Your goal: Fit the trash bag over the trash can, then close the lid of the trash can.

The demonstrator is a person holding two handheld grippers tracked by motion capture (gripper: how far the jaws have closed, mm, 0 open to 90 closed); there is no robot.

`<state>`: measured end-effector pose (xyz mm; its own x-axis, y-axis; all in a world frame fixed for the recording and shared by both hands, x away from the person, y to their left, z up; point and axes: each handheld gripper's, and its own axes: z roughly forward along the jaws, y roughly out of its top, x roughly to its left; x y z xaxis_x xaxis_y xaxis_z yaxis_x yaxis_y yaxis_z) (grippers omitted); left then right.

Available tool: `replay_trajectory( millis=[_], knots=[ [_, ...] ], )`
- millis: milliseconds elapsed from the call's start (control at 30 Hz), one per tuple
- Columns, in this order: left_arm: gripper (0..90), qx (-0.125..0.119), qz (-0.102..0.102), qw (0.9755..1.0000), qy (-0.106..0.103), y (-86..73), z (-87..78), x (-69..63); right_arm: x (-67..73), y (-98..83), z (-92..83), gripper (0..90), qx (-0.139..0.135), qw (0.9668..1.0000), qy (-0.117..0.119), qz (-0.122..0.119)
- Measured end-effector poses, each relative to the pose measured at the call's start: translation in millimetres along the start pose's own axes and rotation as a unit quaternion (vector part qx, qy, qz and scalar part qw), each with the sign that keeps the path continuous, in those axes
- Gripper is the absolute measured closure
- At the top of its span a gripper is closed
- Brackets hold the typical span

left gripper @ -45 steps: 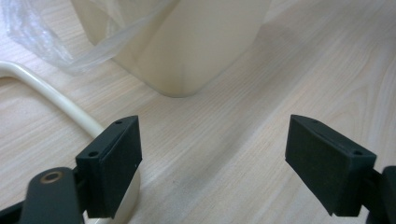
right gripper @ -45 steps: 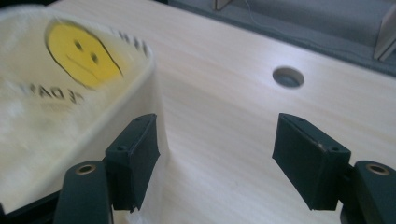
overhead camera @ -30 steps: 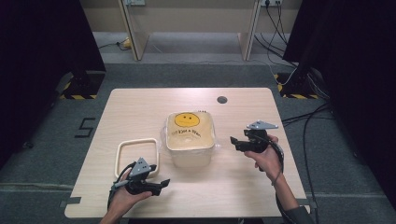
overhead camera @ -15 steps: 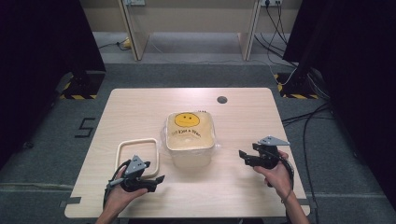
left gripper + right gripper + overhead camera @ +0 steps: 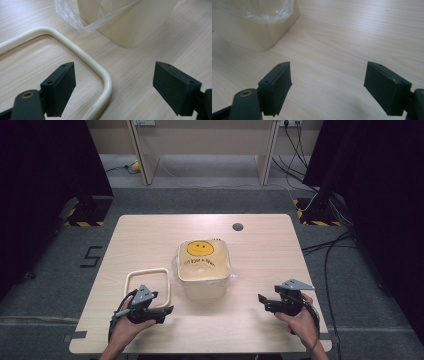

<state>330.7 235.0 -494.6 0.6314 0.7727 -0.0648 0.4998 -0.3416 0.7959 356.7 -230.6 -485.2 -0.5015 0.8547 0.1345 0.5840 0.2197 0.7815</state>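
Left tool [image 5: 161, 312], jaws apart, straddles the corner of the smooth cream plastic rectangular ring [image 5: 103, 75] near the tabletop's [image 5: 280, 255] front edge, beside the cream plastic bin [image 5: 204, 282] lined with crinkled clear film. Right tool [image 5: 263, 301], jaws just widened and empty, hovers over bare pale woodgrain.

Pale matt wood-grain worktop [image 5: 150, 50]; glossy cream plastic rectangular frame [image 5: 106, 80]; smooth cream plastic bin [image 5: 130, 27] lined with crinkly clear plastic bag [image 5: 72, 18].
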Motion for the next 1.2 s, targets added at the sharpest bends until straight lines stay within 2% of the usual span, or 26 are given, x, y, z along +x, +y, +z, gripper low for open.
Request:
replay_trajectory(
  millis=[167, 367, 600, 967, 1167, 1200],
  knots=[
    [16.9, -0.002, -0.008, 1.0000, -0.003, 0.1, 1.8, 2.2, 8.8, -7.6, -1.3, 15.6, 0.006, 0.9998, 0.013, -0.010],
    [16.0, 0.002, -0.002, 1.0000, 0.001, -1.1, 1.0, 2.8, 16.1, -12.3, -2.3, 15.7, 0.014, 0.9996, 0.014, -0.022],
    [15.9, 0.009, -0.003, 0.9999, 0.002, -2.4, 0.1, 4.4, 15.1, -14.5, -3.9, 15.7, 0.013, 0.9996, 0.013, -0.023],
    [16.4, 0.020, 0.015, 0.9997, 0.009, -7.7, -9.4, 15.3, 14.3, -16.5, -4.5, 16.1, 0.018, 0.9995, 0.012, -0.021],
    [25.9, 0.025, 0.035, 0.9989, 0.016, -12.1, -16.2, 23.9, 15.9, -17.3, -3.7, 17.4, 0.024, 0.9992, 0.011, -0.028],
    [29.6, 0.029, 0.042, 0.9986, 0.015, -12.9, -16.8, 24.7, 15.9, -17.2, -3.6, 17.6, 0.025, 0.9992, 0.011, -0.029]
  ],
)
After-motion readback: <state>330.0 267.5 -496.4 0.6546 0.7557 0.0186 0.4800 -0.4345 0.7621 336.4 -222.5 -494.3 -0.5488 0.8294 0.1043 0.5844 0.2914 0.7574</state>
